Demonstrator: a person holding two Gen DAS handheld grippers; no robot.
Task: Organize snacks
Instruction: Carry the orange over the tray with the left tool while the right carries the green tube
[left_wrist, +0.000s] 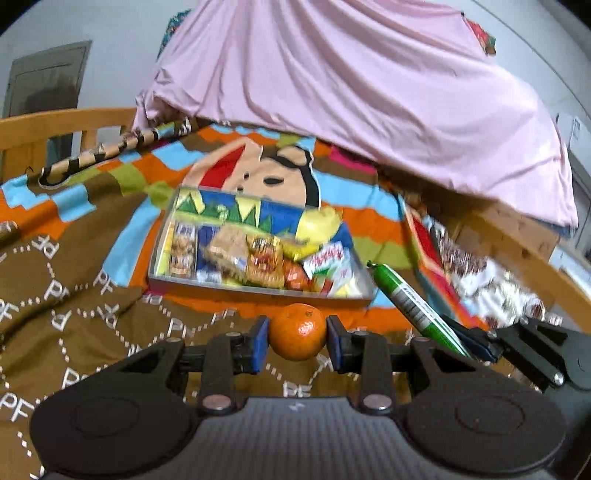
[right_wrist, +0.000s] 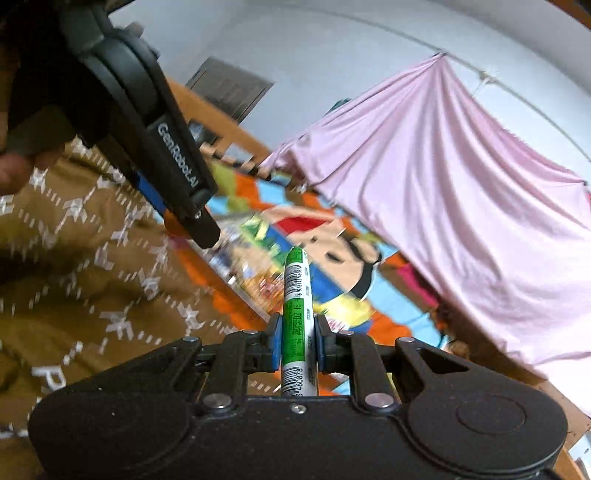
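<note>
Matte black two-finger grippers, blue-padded fingers (left_wrist: 258, 343), silver screws, white "GenRobot.AI" lettering (right_wrist: 177, 158).

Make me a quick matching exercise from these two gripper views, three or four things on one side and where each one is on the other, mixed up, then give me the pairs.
Things:
1. orange
2. green tube
3. snack box
4. pink sheet

Places:
A. hanging behind the bed
B. clamped in the left gripper
C. lying open on the colourful blanket
D. clamped in the right gripper

Pairs: 1-B, 2-D, 3-C, 4-A
</note>
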